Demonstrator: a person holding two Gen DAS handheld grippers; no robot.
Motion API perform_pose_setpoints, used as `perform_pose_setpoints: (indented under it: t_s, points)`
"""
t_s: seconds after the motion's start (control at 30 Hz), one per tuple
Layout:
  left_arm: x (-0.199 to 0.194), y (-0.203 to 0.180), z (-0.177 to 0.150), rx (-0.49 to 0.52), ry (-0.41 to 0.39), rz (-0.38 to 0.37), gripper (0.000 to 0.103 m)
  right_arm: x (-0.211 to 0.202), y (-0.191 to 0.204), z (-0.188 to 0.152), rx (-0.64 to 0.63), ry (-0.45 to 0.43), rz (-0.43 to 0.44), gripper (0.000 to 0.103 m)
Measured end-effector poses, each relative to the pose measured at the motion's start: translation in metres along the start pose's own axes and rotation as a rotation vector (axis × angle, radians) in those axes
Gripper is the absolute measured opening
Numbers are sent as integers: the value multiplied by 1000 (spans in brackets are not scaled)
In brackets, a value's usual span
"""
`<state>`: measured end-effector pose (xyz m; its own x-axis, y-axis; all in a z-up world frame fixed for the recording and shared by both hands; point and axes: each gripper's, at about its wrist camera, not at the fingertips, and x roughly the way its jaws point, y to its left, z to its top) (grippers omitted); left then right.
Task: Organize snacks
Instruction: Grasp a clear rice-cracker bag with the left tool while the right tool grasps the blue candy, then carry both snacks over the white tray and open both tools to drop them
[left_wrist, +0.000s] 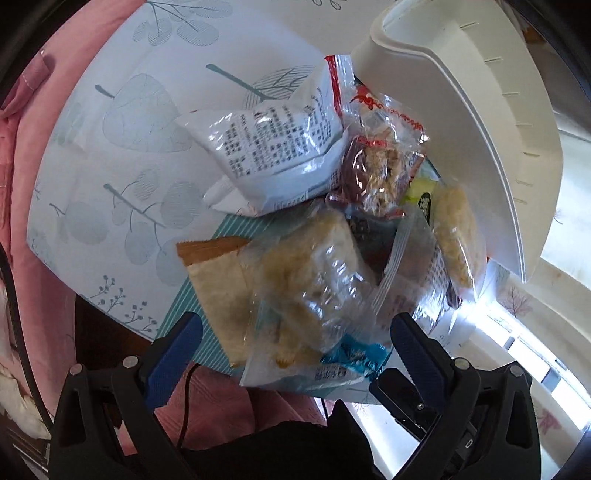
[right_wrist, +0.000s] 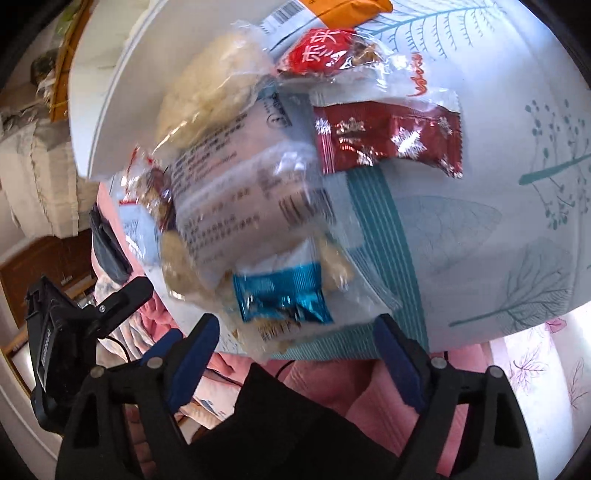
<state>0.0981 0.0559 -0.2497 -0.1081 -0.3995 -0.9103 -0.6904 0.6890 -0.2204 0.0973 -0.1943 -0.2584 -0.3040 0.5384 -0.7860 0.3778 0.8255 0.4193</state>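
Note:
A heap of wrapped snacks lies on a leaf-print table (left_wrist: 122, 122). In the left wrist view a white printed packet (left_wrist: 273, 147) lies at the back, a clear bag of pale biscuits (left_wrist: 306, 280) at the front and a red nut bar (left_wrist: 373, 173) to the right. My left gripper (left_wrist: 291, 328) is open, its fingers either side of the biscuit bag. In the right wrist view a clear printed bag with a blue end (right_wrist: 258, 229) lies in front and a dark red foil packet (right_wrist: 388, 136) behind. My right gripper (right_wrist: 295, 332) is open at the blue end.
A white plastic basket (left_wrist: 461, 122) is tipped at the right of the heap; its wall also shows in the right wrist view (right_wrist: 110, 92). A pink cloth (left_wrist: 229, 391) hangs below the table edge. The other gripper's body (right_wrist: 74, 332) sits at the left.

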Motion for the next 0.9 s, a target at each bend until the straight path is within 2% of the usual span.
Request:
perform_pose_setpoints:
  t_s: [0.23, 0.33, 0.43, 0.6, 0.73, 0.9]
  points:
    - [22, -6, 22, -74, 91, 33, 101, 16, -14, 13, 138, 43, -1, 70]
    - [32, -4, 29, -116, 133, 40, 94, 17, -17, 18, 162, 42, -3, 70]
    - [43, 1, 35, -154, 172, 31, 87, 17, -10, 21, 140, 49, -42, 69]
    - [42, 3, 41, -166, 179, -43, 57, 10, -4, 24, 126, 37, -96, 48]
    - [39, 0, 43, -175, 171, -70, 50, 0, -12, 26, 132, 31, -85, 43]
    - [40, 7, 28, -197, 153, -86, 46, -13, -22, 14, 95, 12, -86, 38]
